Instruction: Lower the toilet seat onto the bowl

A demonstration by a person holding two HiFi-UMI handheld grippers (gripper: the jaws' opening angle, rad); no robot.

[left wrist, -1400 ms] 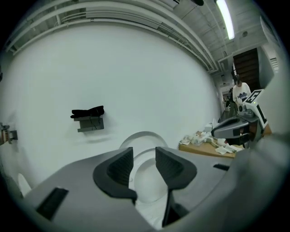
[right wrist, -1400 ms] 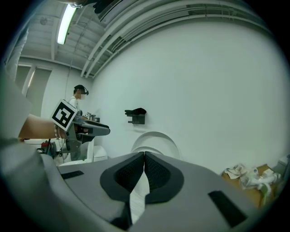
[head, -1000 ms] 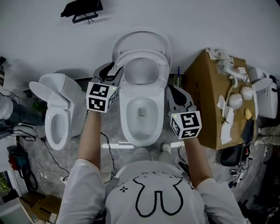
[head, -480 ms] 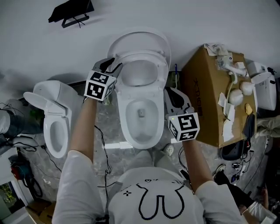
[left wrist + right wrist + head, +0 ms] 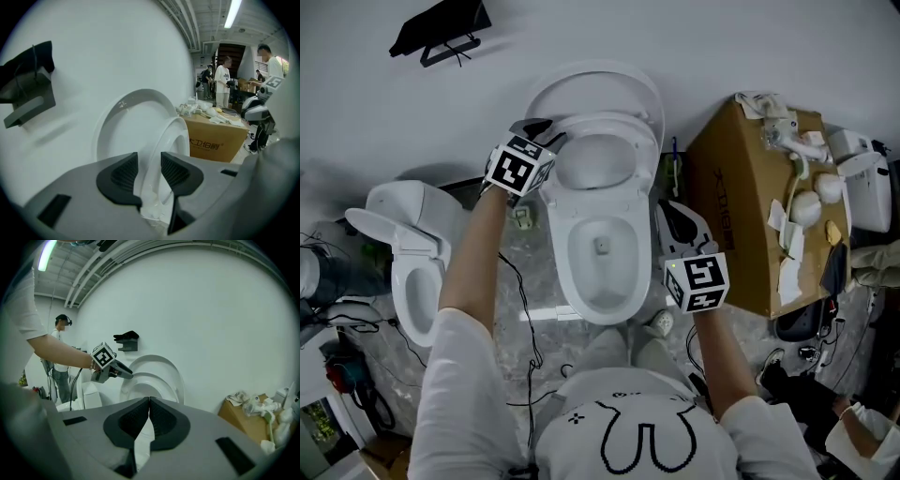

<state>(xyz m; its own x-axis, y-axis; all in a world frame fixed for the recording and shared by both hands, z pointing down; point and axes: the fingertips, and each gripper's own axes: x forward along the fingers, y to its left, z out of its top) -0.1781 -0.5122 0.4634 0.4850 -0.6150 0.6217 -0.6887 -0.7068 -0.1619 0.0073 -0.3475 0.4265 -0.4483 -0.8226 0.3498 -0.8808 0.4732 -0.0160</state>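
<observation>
A white toilet stands in the middle of the head view, its lid (image 5: 598, 86) leaning on the wall. The seat (image 5: 602, 157) is raised in front of the lid, above the bowl (image 5: 600, 258). My left gripper (image 5: 546, 131) is at the seat's left rim. In the left gripper view its jaws (image 5: 149, 168) stand open, and the seat's rim (image 5: 174, 133) shows through the gap with neither pad pressing on it. My right gripper (image 5: 667, 206) hangs beside the bowl's right side. It is shut (image 5: 149, 401) with nothing held.
A second white toilet (image 5: 408, 272) stands to the left. A cardboard box (image 5: 750, 206) with white fittings on top sits close on the right. A black bracket (image 5: 436, 33) hangs on the wall. Cables (image 5: 520, 309) run over the floor. People (image 5: 224, 79) stand far behind.
My left gripper has moved up and away from me along the seat's left side to its upper rim. The right gripper has hardly shifted. The seat stays raised.
</observation>
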